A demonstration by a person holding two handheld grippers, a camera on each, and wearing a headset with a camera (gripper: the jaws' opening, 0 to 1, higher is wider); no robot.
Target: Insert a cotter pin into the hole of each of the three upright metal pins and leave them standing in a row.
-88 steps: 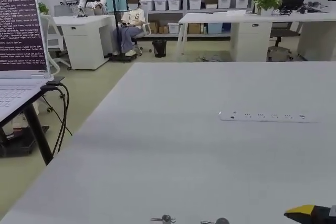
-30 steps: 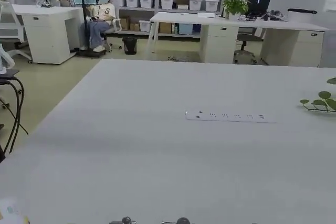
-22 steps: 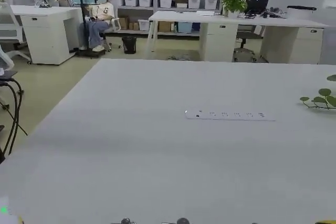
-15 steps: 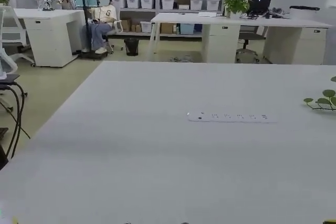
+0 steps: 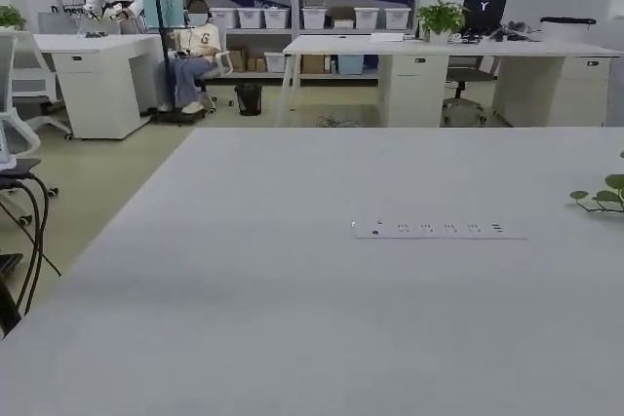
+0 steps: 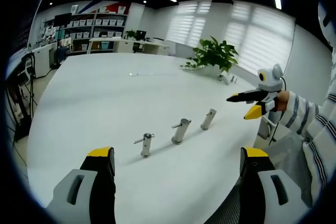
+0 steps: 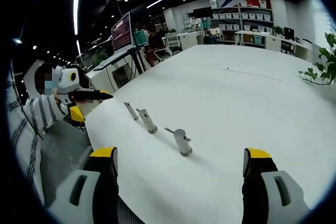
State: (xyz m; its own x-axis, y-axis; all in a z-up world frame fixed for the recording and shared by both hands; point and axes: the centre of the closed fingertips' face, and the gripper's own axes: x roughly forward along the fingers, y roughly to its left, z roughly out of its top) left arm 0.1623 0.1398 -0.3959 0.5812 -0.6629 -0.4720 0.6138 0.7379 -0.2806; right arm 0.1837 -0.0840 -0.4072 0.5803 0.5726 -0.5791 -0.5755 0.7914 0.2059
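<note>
Three upright metal pins stand in a row near the table's front edge: pin (image 6: pixel 146 145), pin (image 6: pixel 180 131) and pin (image 6: pixel 209 119). The nearer two each show a thin cotter pin crossing near the top; on the third I cannot tell. From the other side the row reads pin (image 7: pixel 182 142), pin (image 7: pixel 148 121), pin (image 7: pixel 130 110). My left gripper (image 6: pixel 177 153) is open and holds nothing, short of the row. My right gripper (image 7: pixel 180 156) is also open and bare. Each shows in the other's view, held off the table edge: right gripper (image 6: pixel 251 103), left gripper (image 7: pixel 86 98).
A white power strip (image 5: pixel 439 230) lies mid-table on the white table (image 5: pixel 244 319). Plant leaves (image 5: pixel 600 197) reach in at the right, from a potted plant (image 6: pixel 212 56). Desks, shelves and seated people (image 5: pixel 200 41) are far behind.
The head camera has panned right and tilted up, so the pin tops and a yellow jaw tip slid off the bottom edge. No thing itself visibly moved.
</note>
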